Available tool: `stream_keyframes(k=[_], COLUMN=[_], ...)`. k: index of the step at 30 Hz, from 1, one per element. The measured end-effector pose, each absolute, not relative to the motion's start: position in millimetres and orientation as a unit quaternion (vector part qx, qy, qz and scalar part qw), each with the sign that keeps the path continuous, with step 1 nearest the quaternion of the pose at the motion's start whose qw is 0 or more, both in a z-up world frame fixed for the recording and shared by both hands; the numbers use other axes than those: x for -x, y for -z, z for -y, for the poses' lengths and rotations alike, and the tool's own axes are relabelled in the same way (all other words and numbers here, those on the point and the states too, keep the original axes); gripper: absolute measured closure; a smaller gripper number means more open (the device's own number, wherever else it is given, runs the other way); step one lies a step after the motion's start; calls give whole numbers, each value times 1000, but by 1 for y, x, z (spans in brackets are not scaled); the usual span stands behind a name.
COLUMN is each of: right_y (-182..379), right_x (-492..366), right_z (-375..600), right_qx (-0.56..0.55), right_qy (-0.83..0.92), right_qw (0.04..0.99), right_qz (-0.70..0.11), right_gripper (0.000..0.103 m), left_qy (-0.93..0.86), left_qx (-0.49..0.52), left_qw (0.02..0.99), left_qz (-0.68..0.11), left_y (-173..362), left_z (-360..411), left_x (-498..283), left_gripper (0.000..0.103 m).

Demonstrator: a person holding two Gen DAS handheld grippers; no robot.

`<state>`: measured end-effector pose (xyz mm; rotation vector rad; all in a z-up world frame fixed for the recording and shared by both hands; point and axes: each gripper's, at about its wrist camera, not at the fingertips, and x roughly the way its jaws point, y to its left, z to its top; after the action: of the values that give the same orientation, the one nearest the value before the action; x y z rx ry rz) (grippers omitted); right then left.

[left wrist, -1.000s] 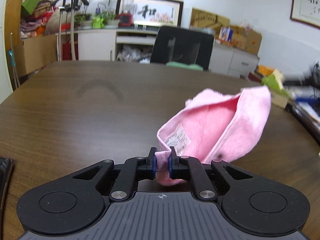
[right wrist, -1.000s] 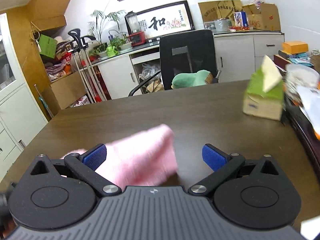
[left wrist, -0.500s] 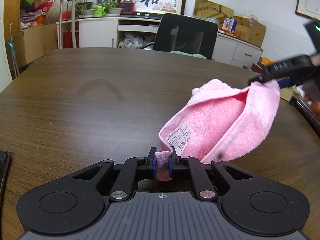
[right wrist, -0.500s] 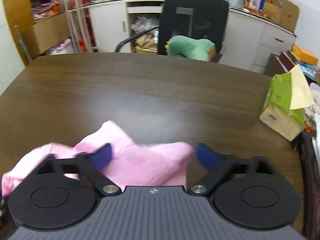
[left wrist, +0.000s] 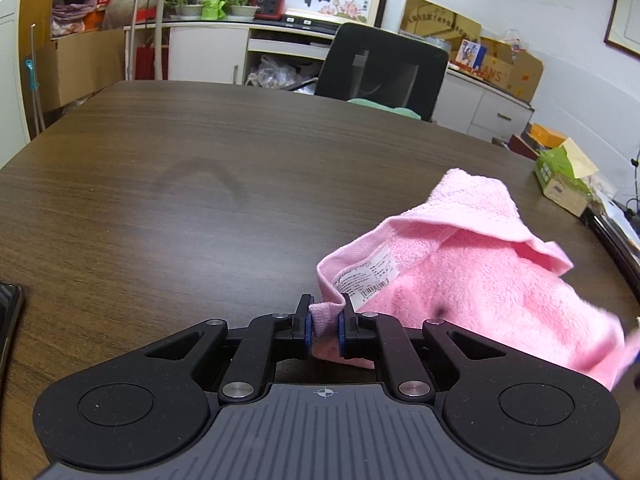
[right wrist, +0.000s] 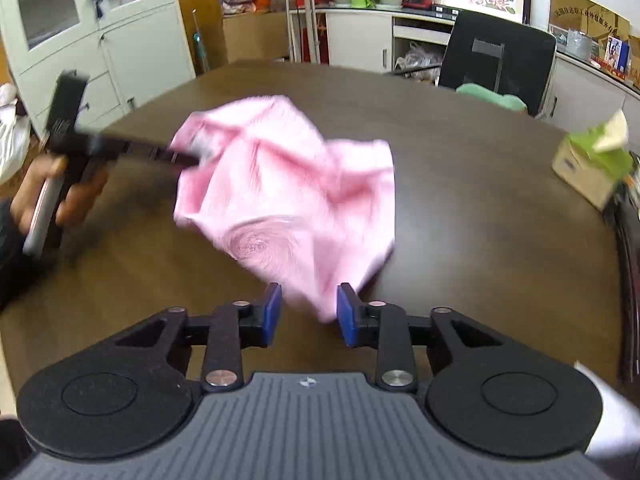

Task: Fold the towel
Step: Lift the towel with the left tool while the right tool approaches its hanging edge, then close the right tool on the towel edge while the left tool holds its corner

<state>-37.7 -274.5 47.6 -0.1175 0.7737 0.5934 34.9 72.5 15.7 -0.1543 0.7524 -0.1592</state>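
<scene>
The pink towel (left wrist: 480,280) lies bunched on the dark wooden table (left wrist: 160,180), its white label (left wrist: 368,276) facing up. My left gripper (left wrist: 324,320) is shut on a towel corner beside the label. In the right wrist view the towel (right wrist: 288,192) is blurred and partly lifted, and a hand (right wrist: 60,192) holds the left gripper (right wrist: 188,159) at its left side. My right gripper (right wrist: 308,312) is opening. A hanging towel tip sits between its blue pads (right wrist: 272,312), against the right one only.
A green tissue box (left wrist: 560,184) stands near the table's right edge, also in the right wrist view as the tissue box (right wrist: 592,168). A black office chair (left wrist: 380,68) sits behind the far edge. A dark flat object (left wrist: 8,312) lies at the left.
The right gripper left the towel's raised far corner, which slumped onto the table, and swung round to a nearer hanging tip. Its jaws stand narrower than a second ago. The left grip is unchanged.
</scene>
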Motion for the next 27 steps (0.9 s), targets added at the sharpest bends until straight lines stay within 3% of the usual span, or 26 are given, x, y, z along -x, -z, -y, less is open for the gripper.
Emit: stream_keyframes(k=[2, 8, 16, 17, 21, 27], right_y=[-50, -41, 3, 5, 8, -8], right_x=[42, 20, 25, 27, 31, 56], right_z=[278, 290, 281, 278, 270, 290], right_qx=[38, -103, -156, -157, -162, -222], right_qy=[-274, -254, -208, -208, -212, -211], right_qw=[894, 889, 888, 891, 888, 895], right_qz=[-351, -368, -379, -371, -376, -324], right_gripper=[38, 40, 40, 45, 97, 100], left_qy=[78, 75, 78, 79, 89, 153], left_qx=[74, 80, 83, 84, 102, 187], left_qw=[924, 924, 922, 922, 919, 911], left_qz=[-366, -367, -371, -371, -369, -334], left_y=[-16, -14, -14, -14, -14, -29], left_z=[-71, -73, -72, -73, -76, -93], left_x=[-35, -39, -39, -39, -40, -30], left_gripper=[92, 91, 91, 91, 92, 92])
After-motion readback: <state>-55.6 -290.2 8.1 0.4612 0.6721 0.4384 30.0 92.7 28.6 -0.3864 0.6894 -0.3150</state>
